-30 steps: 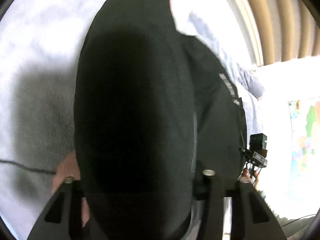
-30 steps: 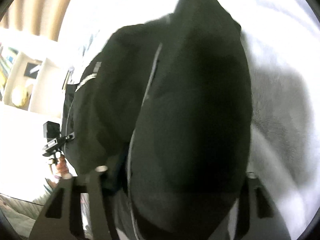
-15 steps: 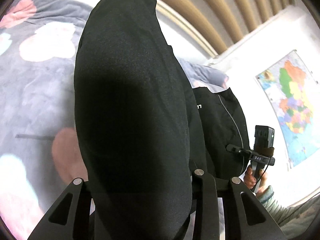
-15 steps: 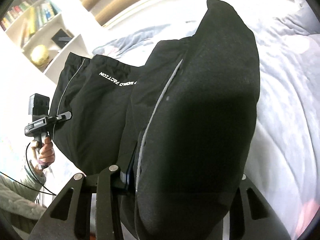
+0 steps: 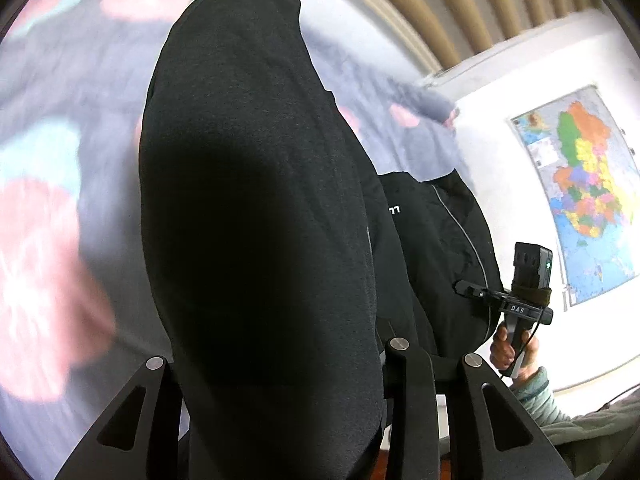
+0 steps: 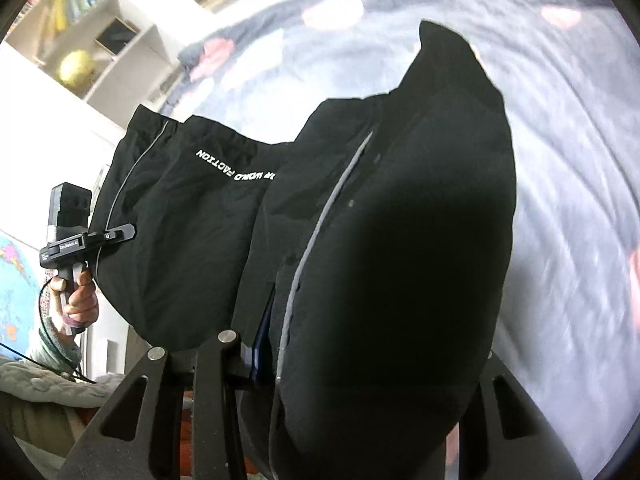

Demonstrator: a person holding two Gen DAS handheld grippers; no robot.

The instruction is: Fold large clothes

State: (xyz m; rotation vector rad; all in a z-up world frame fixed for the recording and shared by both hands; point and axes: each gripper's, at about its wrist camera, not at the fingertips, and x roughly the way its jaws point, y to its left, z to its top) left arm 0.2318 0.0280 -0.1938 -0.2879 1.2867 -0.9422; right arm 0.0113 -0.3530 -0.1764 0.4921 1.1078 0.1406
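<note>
White "WORLD FACTION" print, upside down, centre-left on the black garment (image 6: 208, 216); "DAS" on the right gripper (image 5: 472, 294). Garment clamped in the left gripper (image 6: 124, 234) and in the right, hanging between them above the bed (image 6: 580, 168). Bedspread flowers overexposed a second ago, clear now.

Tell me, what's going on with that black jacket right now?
Both hand-held grippers clamped on black jacket: left, right. Jacket held above bedspread. Nothing in the way.

Bedroom in a home: bed with flowered grey blanket (image 6: 560, 160), bookshelf (image 6: 100, 40), wall map (image 5: 584, 192), curtains (image 5: 460, 12).
</note>
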